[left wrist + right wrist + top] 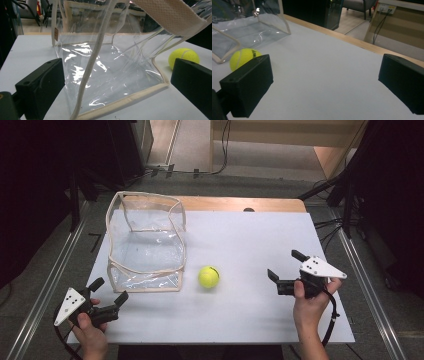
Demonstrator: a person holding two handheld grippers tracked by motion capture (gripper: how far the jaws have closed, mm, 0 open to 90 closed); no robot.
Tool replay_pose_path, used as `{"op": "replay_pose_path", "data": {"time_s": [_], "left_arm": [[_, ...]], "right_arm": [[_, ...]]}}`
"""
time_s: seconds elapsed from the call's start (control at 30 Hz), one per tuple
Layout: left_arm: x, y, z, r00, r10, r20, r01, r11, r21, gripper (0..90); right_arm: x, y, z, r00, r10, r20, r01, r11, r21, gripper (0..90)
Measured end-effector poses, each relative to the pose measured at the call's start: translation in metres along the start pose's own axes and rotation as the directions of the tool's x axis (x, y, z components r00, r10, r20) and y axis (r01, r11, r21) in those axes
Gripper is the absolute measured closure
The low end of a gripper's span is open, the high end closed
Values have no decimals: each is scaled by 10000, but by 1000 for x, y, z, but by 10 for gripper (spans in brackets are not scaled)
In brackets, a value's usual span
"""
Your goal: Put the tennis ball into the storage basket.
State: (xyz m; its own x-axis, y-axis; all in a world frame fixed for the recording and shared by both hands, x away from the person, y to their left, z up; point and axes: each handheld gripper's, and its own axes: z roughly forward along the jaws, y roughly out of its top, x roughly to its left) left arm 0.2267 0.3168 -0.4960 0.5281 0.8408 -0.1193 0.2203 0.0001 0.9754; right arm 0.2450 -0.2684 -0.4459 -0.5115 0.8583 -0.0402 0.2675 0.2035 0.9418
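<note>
Tennis ball (208,276) sits mid-tabletop (250,240), apparently just clear of the transparent bag (146,242) toward the left edge. Left gripper (109,292) near the front-left corner and right gripper (285,266) by the right edge, both with jaws spread, empty.

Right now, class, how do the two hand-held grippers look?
Each hand-held gripper, left and right, has two blocky black jaws on a black body, topped by a pale three-cornered plate with dark dots. A black cable trails from each. No sleeves show on the forearms.
</note>
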Motion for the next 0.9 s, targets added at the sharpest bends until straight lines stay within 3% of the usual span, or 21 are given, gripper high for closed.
{"op": "replay_pose_path", "data": {"time_s": [0.07, 0.3, 0.4, 0.63, 0.77, 0.9], "left_arm": [[0, 0, 0, 10000, 3, -15, -3, 10000, -12, 0], [0, 0, 0, 10000, -2, -32, 2, 10000, -12, 0], [0, 0, 0, 10000, 8, -27, -8, 10000, -11, 0], [0, 0, 0, 10000, 18, -25, -18, 10000, -8, 0], [0, 0, 0, 10000, 46, -27, -46, 10000, -25, 0], [-1, 0, 0, 10000, 56, -29, -56, 10000, -19, 0]], "right_arm": [[2, 6, 4, 9994, -67, -347, 72, 9999, 147, 0], [8, 19, 17, 9959, -318, -851, 340, 9991, 239, 0], [9, 25, 25, 9909, -374, -1296, 411, 9988, 259, 0], [13, 32, 35, 9874, -503, -1503, 552, 9981, 285, 0], [16, 35, 42, 9772, -553, -2050, 708, 9951, 688, 0], [20, 37, 49, 9716, -670, -2271, 915, 9909, 992, 0]]}}
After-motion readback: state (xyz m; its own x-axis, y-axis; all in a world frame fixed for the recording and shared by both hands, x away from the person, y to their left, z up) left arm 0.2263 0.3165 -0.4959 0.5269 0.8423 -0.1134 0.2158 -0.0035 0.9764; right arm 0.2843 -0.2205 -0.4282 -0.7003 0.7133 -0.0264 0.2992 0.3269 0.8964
